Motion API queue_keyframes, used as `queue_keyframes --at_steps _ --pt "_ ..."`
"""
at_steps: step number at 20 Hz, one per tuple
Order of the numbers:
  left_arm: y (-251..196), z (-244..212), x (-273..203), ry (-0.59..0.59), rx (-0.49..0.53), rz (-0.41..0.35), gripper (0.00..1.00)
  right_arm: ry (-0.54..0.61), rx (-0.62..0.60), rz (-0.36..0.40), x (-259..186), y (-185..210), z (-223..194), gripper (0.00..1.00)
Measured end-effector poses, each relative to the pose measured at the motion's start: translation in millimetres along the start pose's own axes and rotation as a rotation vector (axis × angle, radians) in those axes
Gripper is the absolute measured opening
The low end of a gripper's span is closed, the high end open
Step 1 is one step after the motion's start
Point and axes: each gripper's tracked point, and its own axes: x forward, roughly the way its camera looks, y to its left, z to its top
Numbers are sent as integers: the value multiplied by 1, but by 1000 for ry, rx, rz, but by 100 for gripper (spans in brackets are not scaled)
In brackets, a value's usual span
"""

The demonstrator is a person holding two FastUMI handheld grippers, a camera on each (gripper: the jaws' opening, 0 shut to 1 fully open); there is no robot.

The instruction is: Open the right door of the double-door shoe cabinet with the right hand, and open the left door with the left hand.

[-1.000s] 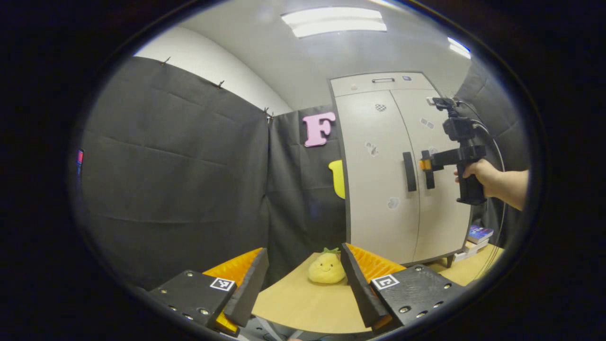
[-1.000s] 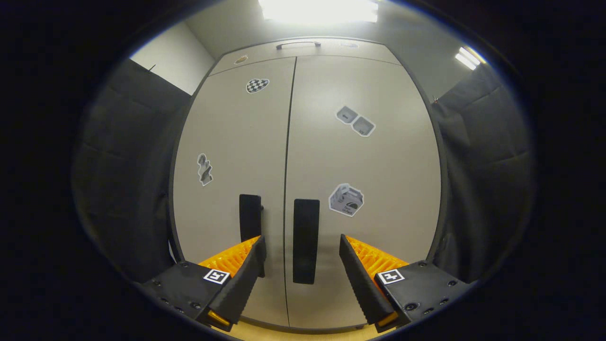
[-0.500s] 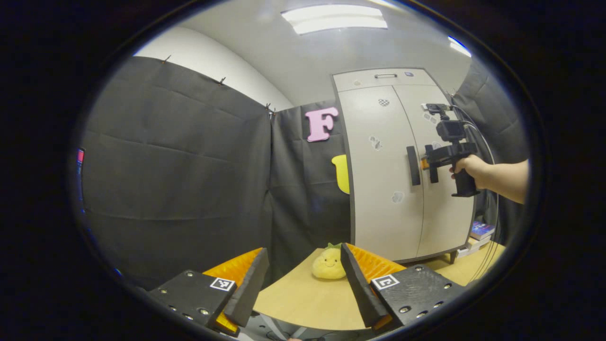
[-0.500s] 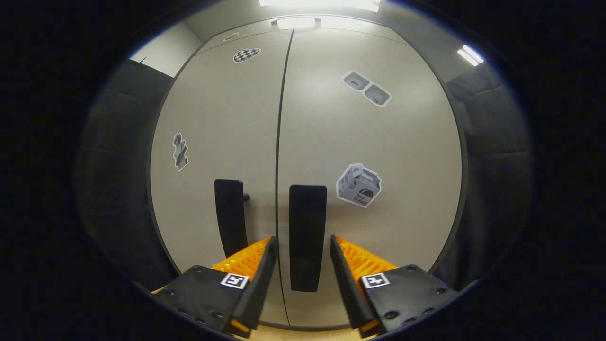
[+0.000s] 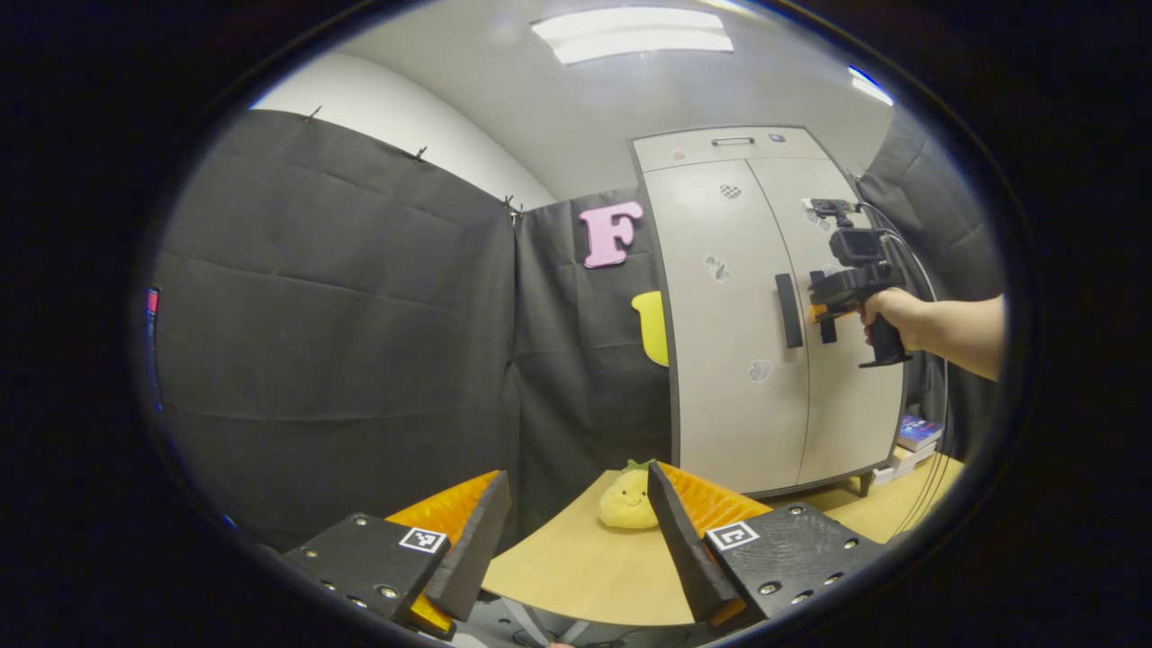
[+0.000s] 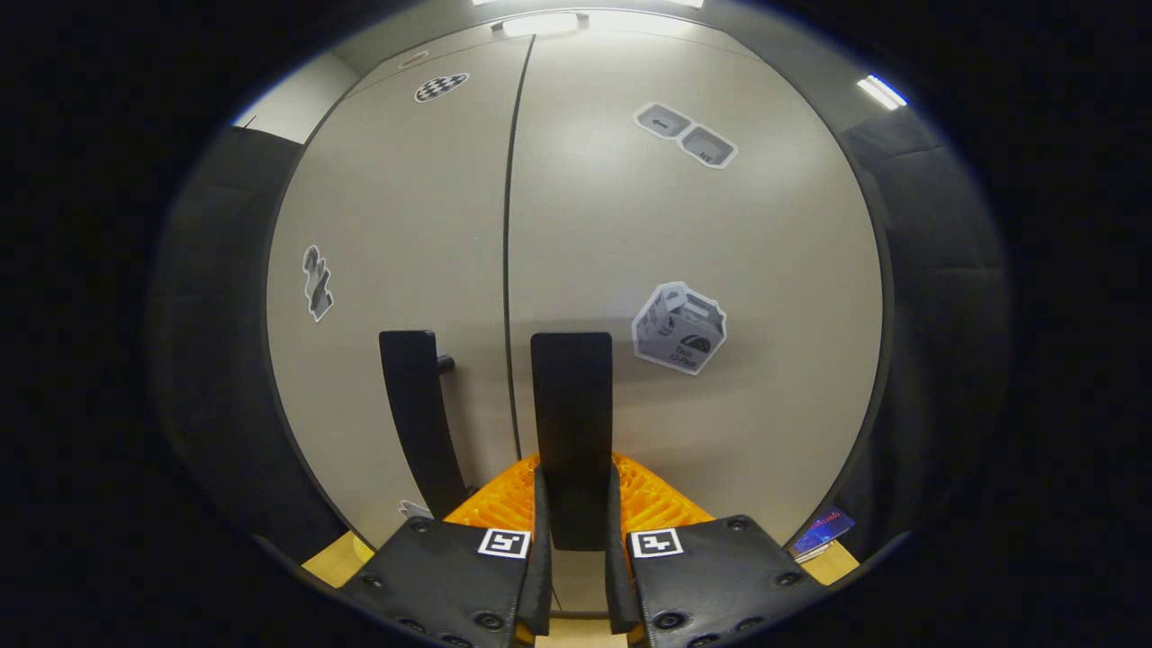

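Note:
The beige double-door shoe cabinet (image 5: pixel 747 360) stands at the table's far right with both doors closed. In the right gripper view, the right door's black handle (image 6: pixel 572 396) runs down between my right gripper's (image 6: pixel 573 513) fingers, which are shut on its lower part. The left door's black handle (image 6: pixel 414 405) stands just left of the seam. In the left gripper view, the right gripper (image 5: pixel 832 306) is held by a hand (image 5: pixel 895 315) at the right door's handle (image 5: pixel 821 306), beside the left handle (image 5: pixel 788 310). My left gripper (image 5: pixel 576 522) is open over the table's near edge, far from the cabinet.
A yellow plush toy (image 5: pixel 627 499) sits on the wooden table (image 5: pixel 576 576) ahead of the left gripper. Books (image 5: pixel 918 436) lie by the cabinet's right foot. Black cloth walls close in the left and back. Stickers dot both doors.
My right gripper moved in toward the cabinet and shut on the right door's handle; a second ago it was open in front of it. The left gripper hardly moved.

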Motion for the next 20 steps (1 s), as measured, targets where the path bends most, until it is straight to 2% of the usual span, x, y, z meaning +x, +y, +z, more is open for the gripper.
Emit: queue_keyframes --at_steps 1,20 --pt "0 0 1 2 0 -4 89 8 -5 8 -1 1 -3 16" --pt "-46 24 -7 -56 -25 -142 89 14 6 149 -33 -12 -4 15"
